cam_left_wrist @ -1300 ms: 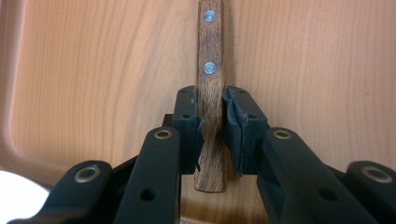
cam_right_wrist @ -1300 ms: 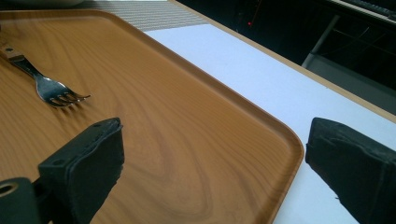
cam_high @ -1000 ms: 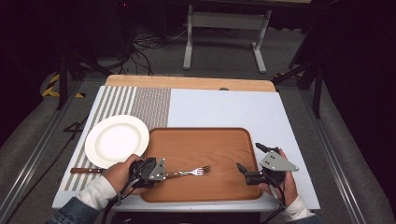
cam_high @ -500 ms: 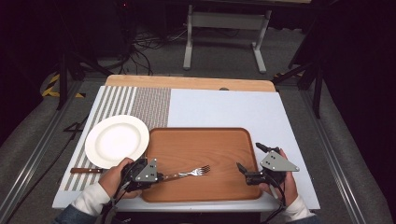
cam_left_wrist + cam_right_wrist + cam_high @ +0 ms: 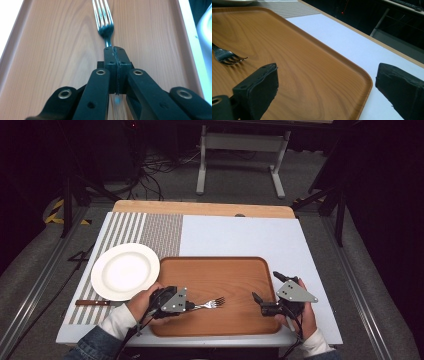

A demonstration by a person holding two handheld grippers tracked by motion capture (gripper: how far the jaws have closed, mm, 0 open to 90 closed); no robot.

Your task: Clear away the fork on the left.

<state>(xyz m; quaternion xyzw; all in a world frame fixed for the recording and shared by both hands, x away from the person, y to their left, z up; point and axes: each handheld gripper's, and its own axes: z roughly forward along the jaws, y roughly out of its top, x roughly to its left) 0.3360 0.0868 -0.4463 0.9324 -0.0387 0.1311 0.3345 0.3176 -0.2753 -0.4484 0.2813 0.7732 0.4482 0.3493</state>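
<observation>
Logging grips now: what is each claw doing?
Left claw: shut on the fork.
Right claw: open, holding nothing.

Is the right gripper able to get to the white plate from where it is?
Probably not easily: the right gripper is at the tray's right edge, while the plate sits beyond its left side, and the left gripper is between them.
</observation>
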